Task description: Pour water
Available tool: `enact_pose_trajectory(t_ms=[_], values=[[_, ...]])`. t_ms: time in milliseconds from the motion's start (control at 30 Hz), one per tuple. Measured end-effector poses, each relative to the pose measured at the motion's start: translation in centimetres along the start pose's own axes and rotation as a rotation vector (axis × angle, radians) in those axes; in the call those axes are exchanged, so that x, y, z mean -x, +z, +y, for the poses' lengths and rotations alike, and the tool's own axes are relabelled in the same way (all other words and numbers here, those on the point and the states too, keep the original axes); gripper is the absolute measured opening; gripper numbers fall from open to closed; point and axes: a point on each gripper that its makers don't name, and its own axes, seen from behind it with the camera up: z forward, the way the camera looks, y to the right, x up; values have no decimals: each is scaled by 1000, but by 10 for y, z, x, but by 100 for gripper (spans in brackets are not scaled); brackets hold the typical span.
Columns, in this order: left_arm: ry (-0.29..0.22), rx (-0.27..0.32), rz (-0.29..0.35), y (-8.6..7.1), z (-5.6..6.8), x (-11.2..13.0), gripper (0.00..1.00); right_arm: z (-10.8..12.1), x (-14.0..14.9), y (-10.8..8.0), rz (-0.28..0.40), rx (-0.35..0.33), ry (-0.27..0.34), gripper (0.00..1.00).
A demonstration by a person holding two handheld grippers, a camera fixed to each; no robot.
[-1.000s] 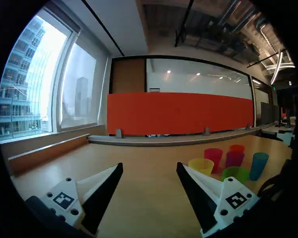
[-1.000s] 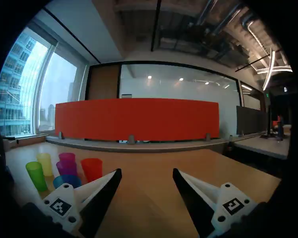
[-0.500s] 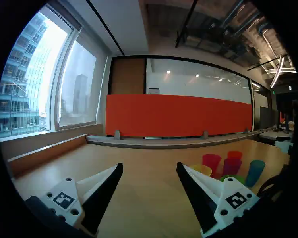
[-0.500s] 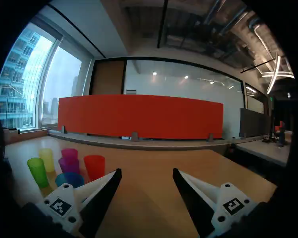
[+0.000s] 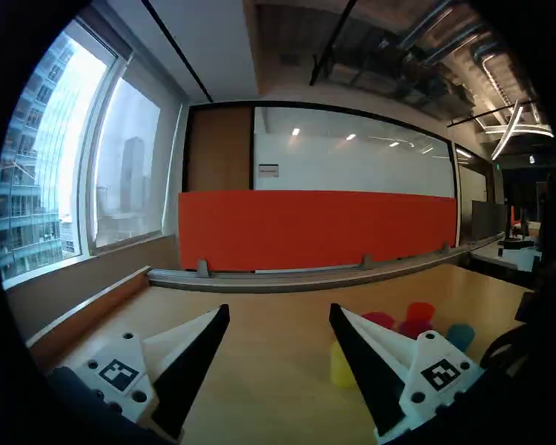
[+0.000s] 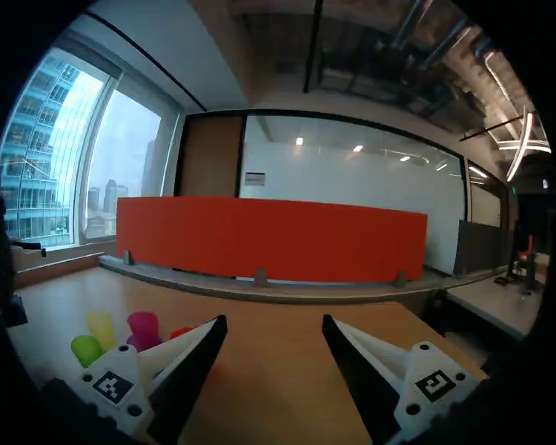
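Several coloured plastic cups stand in a cluster on the wooden table. In the left gripper view they sit low at the right: a yellow cup, a pink cup, a red cup and a teal cup, partly hidden behind the right finger. My left gripper is open and holds nothing. In the right gripper view a green cup, a yellow cup and a magenta cup stand low at the left, beside the left finger. My right gripper is also open, nothing between its fingers.
An orange divider panel runs along the table's far edge. Large windows and a wooden sill line the left side. Another desk stands off to the right, beyond the table's edge.
Both views have tipped upward: the cups have slid down in each picture and now sit partly behind the fingers. Both grippers stay open.
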Motion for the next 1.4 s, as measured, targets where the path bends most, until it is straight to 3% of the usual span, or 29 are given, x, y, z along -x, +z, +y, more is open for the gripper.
enact_pose_trajectory(t_ms=[267,567,733,1167,1400], values=[[30,0,-4,5,-2,-46,100,7,-44,3,4,-5,41,100],[29,-5,-3,8,-10,-91,100,12,-84,5,16,-24,86,100],[37,18,3,7,-6,-103,100,10,-95,3,28,-46,98,100],[34,193,-10,2,29,-111,100,-25,-113,-14,44,-232,25,100],[44,295,-8,-5,49,-114,100,-51,-122,-25,37,-354,31,100]])
